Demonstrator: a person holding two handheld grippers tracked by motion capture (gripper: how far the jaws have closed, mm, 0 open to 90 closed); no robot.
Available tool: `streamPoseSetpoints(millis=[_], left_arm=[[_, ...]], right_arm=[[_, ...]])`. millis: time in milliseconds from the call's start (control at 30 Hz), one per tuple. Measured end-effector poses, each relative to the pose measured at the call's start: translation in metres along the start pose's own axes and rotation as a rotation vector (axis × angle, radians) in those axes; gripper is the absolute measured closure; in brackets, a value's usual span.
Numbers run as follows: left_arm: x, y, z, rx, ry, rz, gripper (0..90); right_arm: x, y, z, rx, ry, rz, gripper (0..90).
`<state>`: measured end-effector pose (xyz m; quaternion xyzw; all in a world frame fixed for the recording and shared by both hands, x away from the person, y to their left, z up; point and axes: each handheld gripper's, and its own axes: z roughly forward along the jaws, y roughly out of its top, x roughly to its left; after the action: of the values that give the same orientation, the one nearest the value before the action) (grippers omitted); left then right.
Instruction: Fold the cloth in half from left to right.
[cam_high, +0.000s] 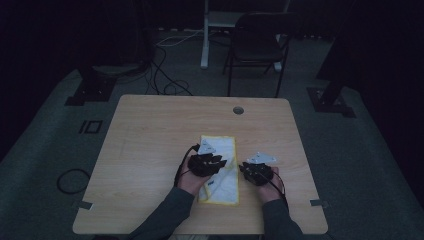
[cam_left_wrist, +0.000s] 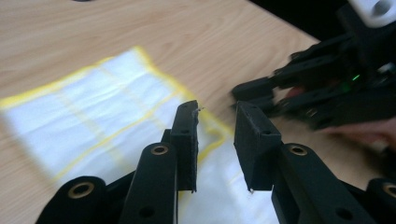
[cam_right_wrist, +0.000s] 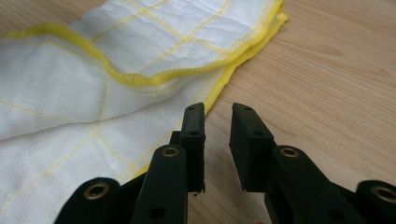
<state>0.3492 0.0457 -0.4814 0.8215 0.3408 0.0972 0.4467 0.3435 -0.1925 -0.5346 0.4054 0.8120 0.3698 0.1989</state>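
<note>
Work in hand: we judge this to be folding or smoothing the white cloth with yellow hem and yellow grid lines (cam_high: 219, 169), which already lies doubled over on the light wooden surface (cam_high: 150, 150).

Cloth, place: near the surface's near edge, about midway between its left and right edges, lying flat.

Cloth, long axis: it runs from the near edge toward the far edge of the surface, so each long hem faces one hand.

Left gripper (cam_left_wrist: 215, 140): we see it over the near left part of the cloth, its jaws parted by a moderate gap with nothing pinched; only cloth lies below them.

Right gripper (cam_right_wrist: 217, 140): we see it just off the cloth's right long hem, over bare wood. Its jaws stand apart by a narrow gap and hold nothing.

Right gripper, seen from the other hand: it shows in the left gripper view (cam_left_wrist: 322, 98), close by and pointing toward the cloth.

Key relation: from the right gripper the hem lies just to the left of the jaws and ahead; the left gripper is already above the fabric, so we judge it the nearer one to take hold.

Next move, our judgement: whichever gripper takes the hem must come down over it.
</note>
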Motion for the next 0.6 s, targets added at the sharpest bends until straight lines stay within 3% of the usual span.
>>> streamPoseSetpoints(millis=[100,200,333,600], left_arm=[[0.009,-0.012,-0.01,0.015,0.047,-0.006,73.1],[0.018,-0.024,-0.013,0.035,0.067,-0.025,76.7],[0.029,-0.038,-0.012,0.076,0.092,-0.04,89.0],[0.037,-0.05,-0.001,0.116,0.103,-0.058,89.8]], right_arm=[[0.001,0.001,0.0,-0.001,0.0,-0.004,75.3],[0.002,0.001,0.001,0.001,0.001,-0.007,75.3],[0.002,0.001,0.002,0.003,0.001,-0.008,75.4],[0.001,0.001,0.001,0.001,0.0,-0.006,75.2]])
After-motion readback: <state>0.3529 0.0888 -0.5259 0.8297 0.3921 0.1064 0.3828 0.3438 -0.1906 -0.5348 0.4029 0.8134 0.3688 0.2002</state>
